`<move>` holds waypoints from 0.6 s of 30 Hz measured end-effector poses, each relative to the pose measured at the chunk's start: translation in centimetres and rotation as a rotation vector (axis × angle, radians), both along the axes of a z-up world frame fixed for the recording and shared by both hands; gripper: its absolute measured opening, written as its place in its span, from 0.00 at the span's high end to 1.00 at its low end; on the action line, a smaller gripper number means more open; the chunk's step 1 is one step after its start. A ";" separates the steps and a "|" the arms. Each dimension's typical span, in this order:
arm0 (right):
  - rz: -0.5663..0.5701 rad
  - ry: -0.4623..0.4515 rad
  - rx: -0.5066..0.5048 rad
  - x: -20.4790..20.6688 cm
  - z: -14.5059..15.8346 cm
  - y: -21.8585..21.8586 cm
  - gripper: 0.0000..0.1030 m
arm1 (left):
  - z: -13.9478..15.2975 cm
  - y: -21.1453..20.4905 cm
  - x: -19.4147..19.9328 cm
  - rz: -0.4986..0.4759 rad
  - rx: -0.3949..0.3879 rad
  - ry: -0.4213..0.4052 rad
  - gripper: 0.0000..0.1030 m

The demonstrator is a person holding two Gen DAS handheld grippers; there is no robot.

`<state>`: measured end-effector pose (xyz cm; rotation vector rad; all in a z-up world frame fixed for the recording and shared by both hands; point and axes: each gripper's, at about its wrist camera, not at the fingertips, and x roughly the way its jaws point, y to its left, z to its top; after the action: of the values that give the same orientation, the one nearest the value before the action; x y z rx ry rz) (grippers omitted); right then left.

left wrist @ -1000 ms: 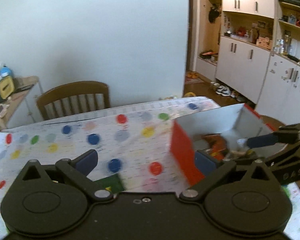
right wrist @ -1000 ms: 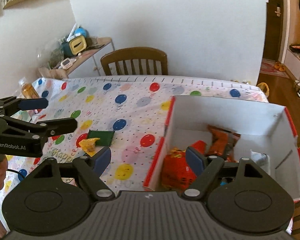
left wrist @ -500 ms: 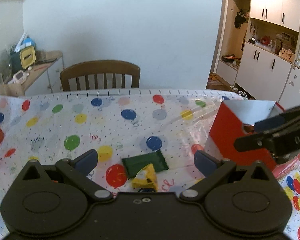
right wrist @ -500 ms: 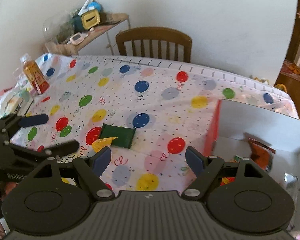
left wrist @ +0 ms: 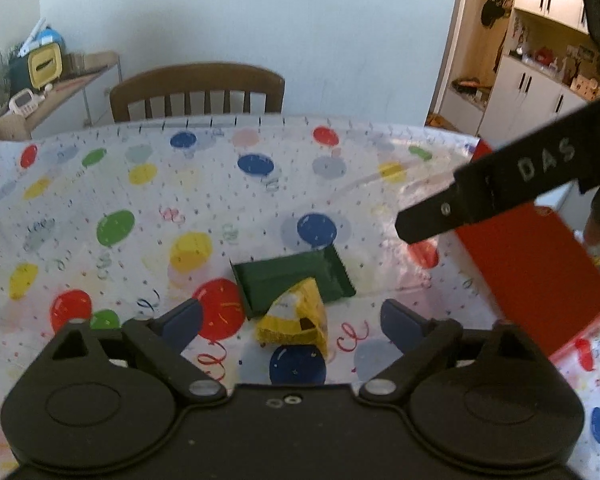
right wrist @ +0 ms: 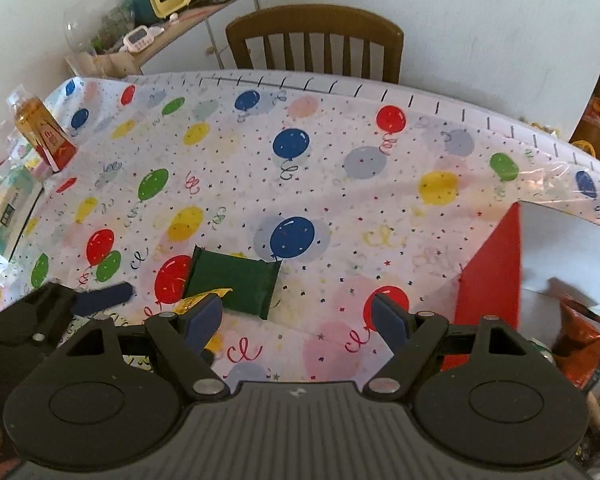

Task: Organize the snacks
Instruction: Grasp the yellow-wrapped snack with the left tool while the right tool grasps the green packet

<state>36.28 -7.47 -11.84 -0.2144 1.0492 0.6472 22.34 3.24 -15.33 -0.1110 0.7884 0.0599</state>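
Two wrist views of a table (right wrist: 340, 92) covered by a balloon-print cloth, with a wooden chair (right wrist: 316, 40) at its far edge. Left gripper (left wrist: 290, 318): its jaws have just been closing but stand spread, pads touching nothing; a yellow packet (left wrist: 300, 316) lies on the cloth between the blue fingertips (left wrist: 184, 318), and a green packet (left wrist: 296, 276) lies just beyond it, the yellow one overlapping its near edge. Both packets sit toward the middle of the table's near half. Right gripper (right wrist: 298, 316): jaws spread and empty, held over the cloth near the front edge; in this view the green packet (right wrist: 236, 280) shows just beyond the left pad, and only a corner of the yellow packet (right wrist: 198, 300) is visible beside that pad. A red-sided box (right wrist: 496, 264) with a white interior stands toward the table's right edge; an orange bag (right wrist: 580, 344) and other items too hidden to identify lie inside. In the left wrist view a black finger of the right gripper (left wrist: 500, 196) crosses in front of the box (left wrist: 536, 276). At the table's left edge stand an orange bottle (right wrist: 40, 128) and a pale pack (right wrist: 8, 208). A side shelf (right wrist: 172, 12) with clutter stands behind the table's far left corner.
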 end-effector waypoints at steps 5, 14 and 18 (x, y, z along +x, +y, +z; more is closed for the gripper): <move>0.021 0.017 -0.009 0.6 -1.1 0.9 0.21 | -1.5 -0.5 1.2 -0.003 0.021 0.037 0.26; 0.044 0.031 -0.008 1.6 -2.0 2.6 0.21 | -2.1 -0.7 2.2 -0.022 0.011 0.062 0.51; 0.059 0.030 -0.013 1.8 -2.3 2.8 0.21 | -1.9 -0.1 2.1 -0.023 -0.031 0.062 0.60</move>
<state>38.10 -4.62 -14.17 -0.2483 1.0795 0.6987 24.46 3.18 -17.26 -0.1305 0.8529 0.0297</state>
